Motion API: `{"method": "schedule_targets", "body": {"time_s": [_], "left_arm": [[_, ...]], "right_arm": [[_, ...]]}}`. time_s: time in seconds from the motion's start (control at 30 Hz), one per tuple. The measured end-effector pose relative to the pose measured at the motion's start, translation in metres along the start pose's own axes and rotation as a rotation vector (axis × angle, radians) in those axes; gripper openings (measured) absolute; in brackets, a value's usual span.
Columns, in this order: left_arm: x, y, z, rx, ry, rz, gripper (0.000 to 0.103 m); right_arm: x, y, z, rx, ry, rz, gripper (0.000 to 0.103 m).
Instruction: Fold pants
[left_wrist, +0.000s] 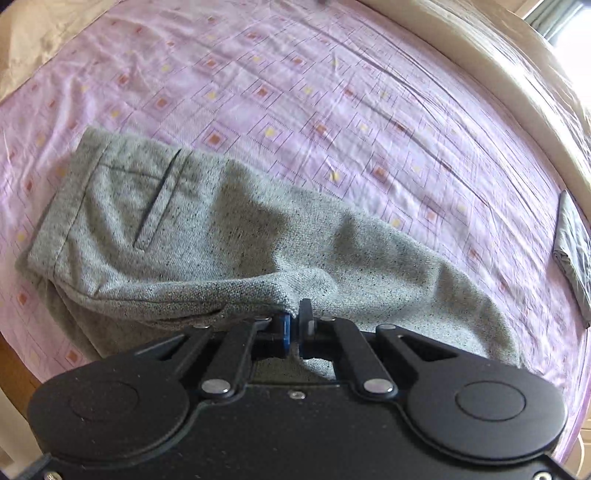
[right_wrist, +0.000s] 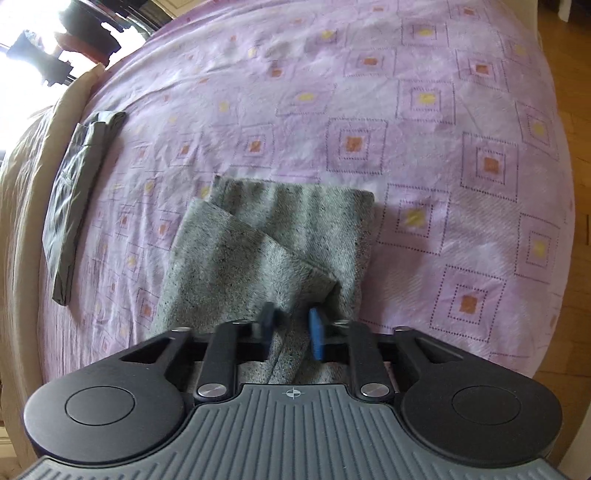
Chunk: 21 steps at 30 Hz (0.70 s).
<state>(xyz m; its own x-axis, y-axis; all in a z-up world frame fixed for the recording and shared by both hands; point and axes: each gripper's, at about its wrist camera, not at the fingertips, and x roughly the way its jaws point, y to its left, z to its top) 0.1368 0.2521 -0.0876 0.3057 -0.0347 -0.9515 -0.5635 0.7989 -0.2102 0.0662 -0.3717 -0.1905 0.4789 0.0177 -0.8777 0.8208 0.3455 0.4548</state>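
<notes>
Grey flecked pants (left_wrist: 207, 236) lie on the bed (left_wrist: 332, 92), on a lilac sheet with square print; waistband and pocket end to the left in the left wrist view, legs running toward the other tool.

Left tool (left_wrist: 294, 323): pads pressed together, pinching a raised ridge of cloth near the crotch seam. Right tool (right_wrist: 291, 328): fingers spread, straddling a bunched leg section, not yet closed on it. Hem ends sit stacked, a little askew, just beyond it.

A darker folded garment (right_wrist: 74, 184) lies well apart, near the bed edge.

Judgement: fold is mid-way. To do it well, close the right tool on both layers before lifting, keep the two tools level and the cloth taut, then carry hems toward the waistband, edges aligned. Risk: only one layer caught, lower leg drags.
</notes>
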Motion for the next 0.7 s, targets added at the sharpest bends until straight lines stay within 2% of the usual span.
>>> {"method": "schedule_targets", "body": {"time_s": [0.2, 0.33, 0.43, 0.53, 0.6, 0.7], "left_arm": [[-0.022, -0.014, 0.008, 0.077, -0.054, -0.002, 0.004], [-0.057, -0.022, 0.011, 0.143, -0.105, -0.043, 0.004], [-0.079, -0.015, 0.002, 0.168, -0.133, -0.068, 0.004], [-0.071, 0.003, -0.019, 0.169, -0.088, -0.059, 0.005], [-0.043, 0.013, -0.037, 0.165, -0.014, -0.006, 0.005], [0.0, 0.017, -0.064, 0.221, 0.068, 0.092, 0.005]], "right_arm": [[-0.036, 0.048, 0.016, -0.241, -0.093, 0.091, 0.008], [-0.073, 0.066, 0.035, -0.317, -0.146, 0.182, 0.007], [-0.094, 0.062, 0.042, -0.361, -0.176, 0.195, 0.008], [-0.078, 0.034, 0.042, -0.353, -0.124, 0.125, 0.007], [-0.052, 0.018, 0.036, -0.376, -0.08, 0.043, 0.007], [-0.013, 0.001, 0.025, -0.413, -0.014, -0.081, 0.007]]}}
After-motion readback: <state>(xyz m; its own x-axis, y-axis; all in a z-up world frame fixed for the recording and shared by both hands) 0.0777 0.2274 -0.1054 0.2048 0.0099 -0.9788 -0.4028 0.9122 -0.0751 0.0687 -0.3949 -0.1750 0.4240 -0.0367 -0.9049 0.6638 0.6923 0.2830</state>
